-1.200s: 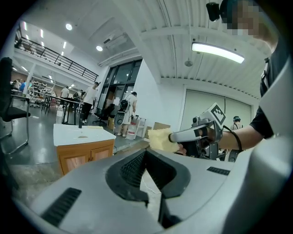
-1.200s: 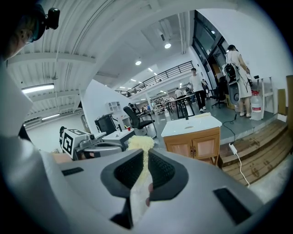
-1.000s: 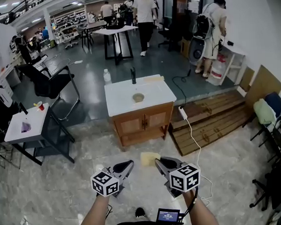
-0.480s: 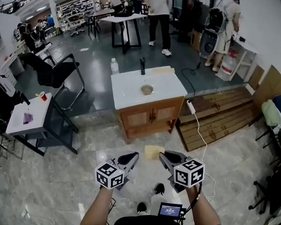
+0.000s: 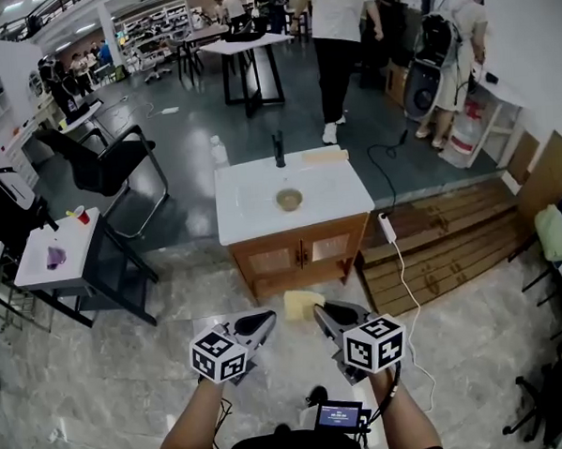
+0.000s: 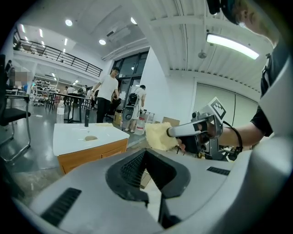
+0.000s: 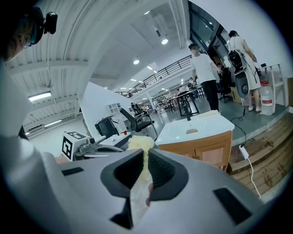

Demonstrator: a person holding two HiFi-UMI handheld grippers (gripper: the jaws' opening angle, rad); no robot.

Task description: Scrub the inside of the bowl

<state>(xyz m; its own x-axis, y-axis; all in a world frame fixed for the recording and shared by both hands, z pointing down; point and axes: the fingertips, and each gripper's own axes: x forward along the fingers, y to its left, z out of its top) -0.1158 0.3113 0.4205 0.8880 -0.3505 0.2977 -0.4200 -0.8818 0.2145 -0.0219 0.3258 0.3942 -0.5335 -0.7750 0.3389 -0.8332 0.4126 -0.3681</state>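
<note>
Gripping yellow sponge (image 5: 299, 303), right gripper (image 5: 321, 311) jaws pinched on it, above marble floor (image 5: 101, 369). Left gripper (image 5: 263, 319) just beside, jaws together, nothing between. Bowl (image 5: 290, 200) sits on white cabinet top (image 5: 247, 211), well ahead of both grippers.

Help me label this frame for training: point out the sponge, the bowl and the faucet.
sponge (image 5: 300, 304), head view, middle of its yellow face.
bowl (image 5: 289, 200), head view, middle of its inside.
faucet (image 5: 278, 150), head view, its dark upright stem.
</note>
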